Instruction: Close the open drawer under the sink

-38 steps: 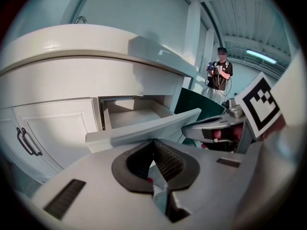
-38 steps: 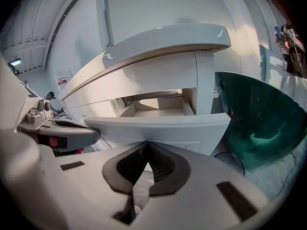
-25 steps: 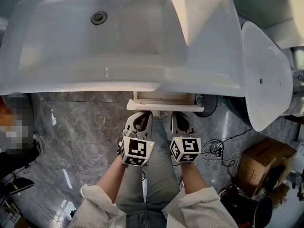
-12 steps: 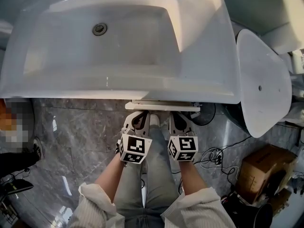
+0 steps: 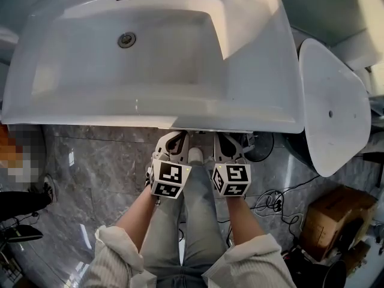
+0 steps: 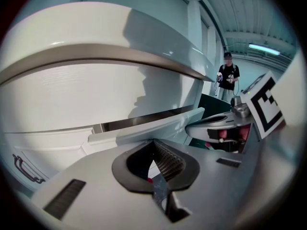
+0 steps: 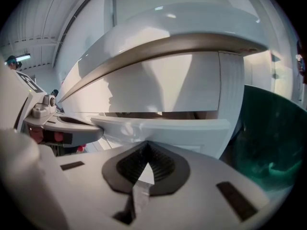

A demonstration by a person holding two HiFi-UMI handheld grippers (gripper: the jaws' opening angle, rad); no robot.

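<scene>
The white sink (image 5: 150, 95) fills the top of the head view. Under its front edge only a thin strip of the white drawer front (image 5: 207, 131) shows. My left gripper (image 5: 174, 141) and right gripper (image 5: 227, 143) sit side by side, tips against that front, both shut and holding nothing. In the left gripper view the drawer front (image 6: 153, 123) lies just beyond my left gripper (image 6: 154, 147), with a narrow dark gap above it. The right gripper view shows the same front (image 7: 168, 127) right ahead of my right gripper (image 7: 146, 150).
A white oval toilet lid (image 5: 330, 101) stands close on the right. A cardboard box (image 5: 327, 218) and cables (image 5: 270, 200) lie on the grey marble floor (image 5: 102, 173). The person's legs are below the grippers. Another person (image 6: 228, 78) stands far off.
The drawer has slid in under the sink: its open inside showed a second ago, now only a thin edge. Both grippers moved forward with it.
</scene>
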